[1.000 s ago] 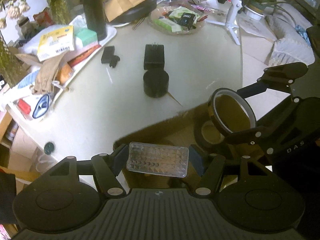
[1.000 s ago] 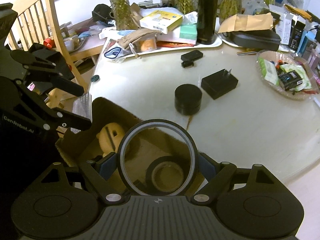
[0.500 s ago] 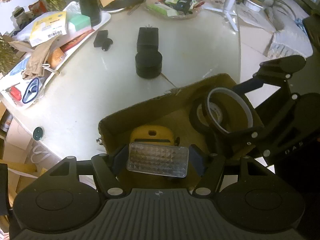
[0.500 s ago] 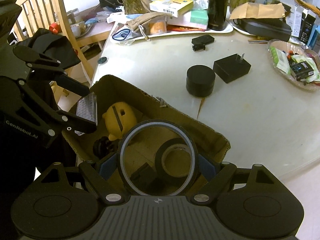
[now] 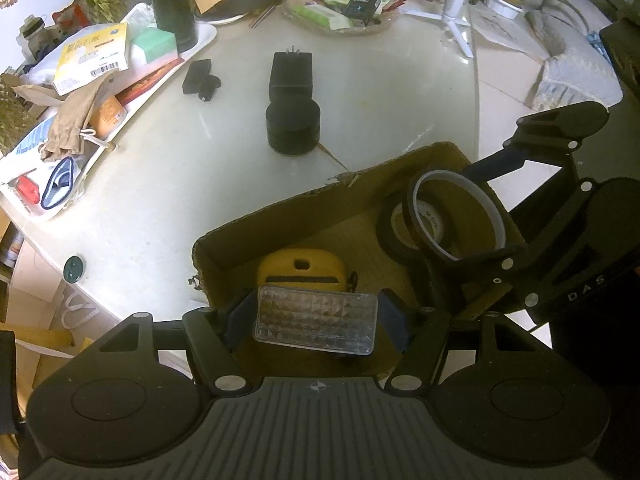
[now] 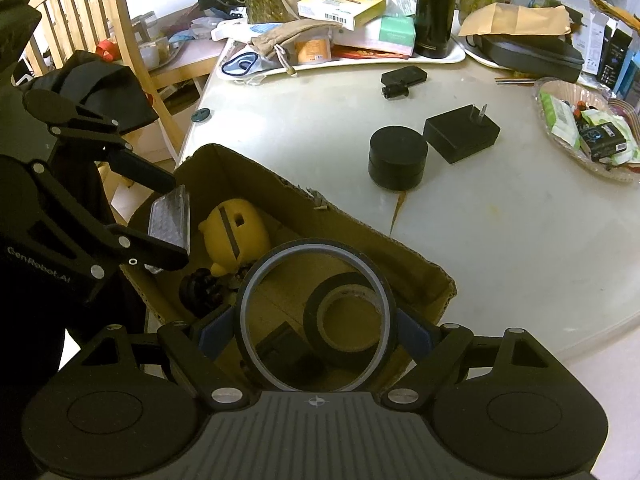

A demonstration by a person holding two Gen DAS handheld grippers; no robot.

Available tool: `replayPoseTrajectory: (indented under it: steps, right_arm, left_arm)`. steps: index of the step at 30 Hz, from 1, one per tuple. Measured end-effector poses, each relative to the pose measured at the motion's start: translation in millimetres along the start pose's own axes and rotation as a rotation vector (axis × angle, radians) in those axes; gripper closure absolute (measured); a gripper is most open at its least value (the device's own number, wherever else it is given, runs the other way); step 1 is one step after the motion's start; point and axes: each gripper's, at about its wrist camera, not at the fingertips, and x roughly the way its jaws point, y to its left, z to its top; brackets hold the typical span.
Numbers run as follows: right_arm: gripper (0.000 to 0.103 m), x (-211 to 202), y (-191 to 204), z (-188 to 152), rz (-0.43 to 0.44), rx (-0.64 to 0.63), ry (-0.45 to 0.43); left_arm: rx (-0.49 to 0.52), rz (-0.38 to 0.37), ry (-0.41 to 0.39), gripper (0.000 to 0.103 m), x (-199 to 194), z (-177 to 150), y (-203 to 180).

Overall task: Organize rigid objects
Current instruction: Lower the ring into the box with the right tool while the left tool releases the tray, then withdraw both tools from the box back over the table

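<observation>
A: How far along is the sorting?

B: Partway, I'd say. The cardboard box [image 6: 400, 264] at the desk [image 6: 500, 240] edge already holds a yellow toy [image 6: 236, 228], a black tape roll [image 6: 348, 316] and a few dark bits I can't make out.

A: And the hands?

B: The left hand-held gripper [image 5: 316, 320] is clenched on a clear ridged block [image 5: 316, 322], held over the box's near corner. The right hand-held gripper [image 6: 316, 320] clasps a thin ring [image 6: 384, 288], hanging above the tape roll.

A: What's left?

B: Both pieces need dropping in. Out on the desk sit a round black tin [image 6: 398, 158], touching a plug adapter [image 6: 462, 138], and a small black gadget [image 6: 402, 80] further back.
</observation>
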Motion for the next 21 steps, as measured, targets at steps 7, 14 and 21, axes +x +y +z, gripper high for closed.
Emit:
replayPoseTrajectory:
  steps: [7, 14, 21]
  right_arm:
    - [0.015, -0.8, 1.5, -1.5, -0.014, -0.012, 0.001]
    - [0.0, -4.4, -0.1, -1.5, -0.054, -0.037, -0.016]
    - [0.0, -4.9, -0.6, -1.2, -0.066, -0.036, -0.015]
  left_arm:
    - [0.042, 0.014, -0.003, 0.038, -2.6, 1.0, -2.3]
    - [0.047, 0.0, -0.001, 0.02, -2.0, 1.9, 0.3]
    - [0.052, 0.004, -0.004, 0.017, -3.3, -0.2, -0.6]
